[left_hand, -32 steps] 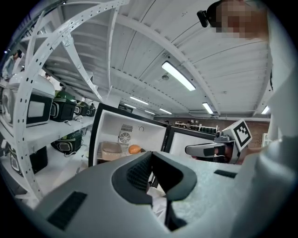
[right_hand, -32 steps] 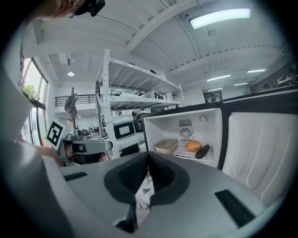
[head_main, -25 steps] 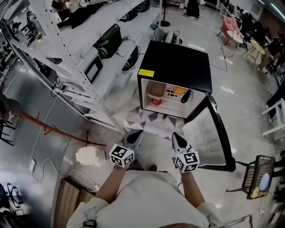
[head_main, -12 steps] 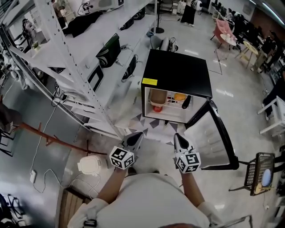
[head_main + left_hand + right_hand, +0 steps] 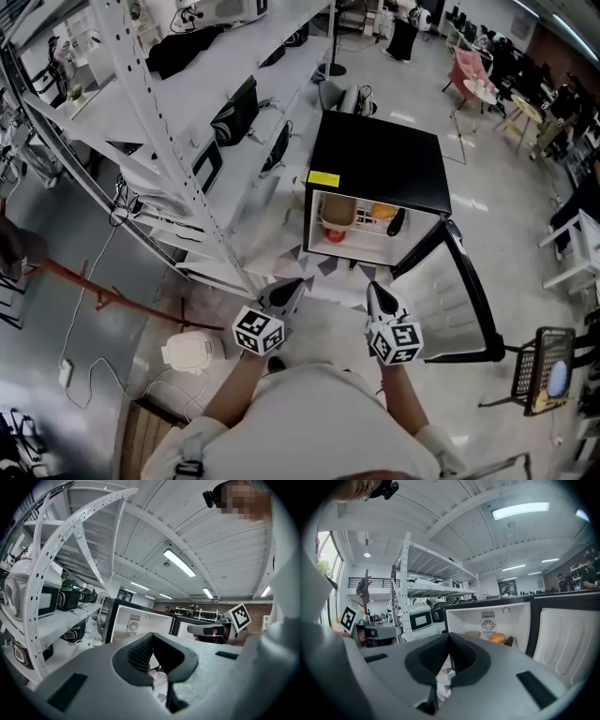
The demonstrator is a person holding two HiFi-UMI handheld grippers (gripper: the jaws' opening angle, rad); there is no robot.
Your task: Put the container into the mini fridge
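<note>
Tongs clenched on nothing: my left tongs and right tongs both have their pads pressed together with only floor showing past them. I hold them side by side, a little way short of the mini fridge.

The fridge stands open, its door swung wide to its right. Inside, a tan tub sits on the shelf at the left, with an orange thing and a dark thing beside it and something red below. A white lidded pot rests on the floor, well out in front of the fridge and off to its left.

I judge this fits two stages. If the tan tub is the container, it already lies in the fridge and only the open door is left. If the white pot is the container, it is out of the fridge and in neither of my tongs. I cannot tell which from here. Either way, my tongs must open before they can take hold of anything.

The fridge's mouth is clear, with only a patterned mat before it. The shelving rack crowds the fridge's left side, the open door juts out on its right, and a cable trails over the floor beyond the pot.
</note>
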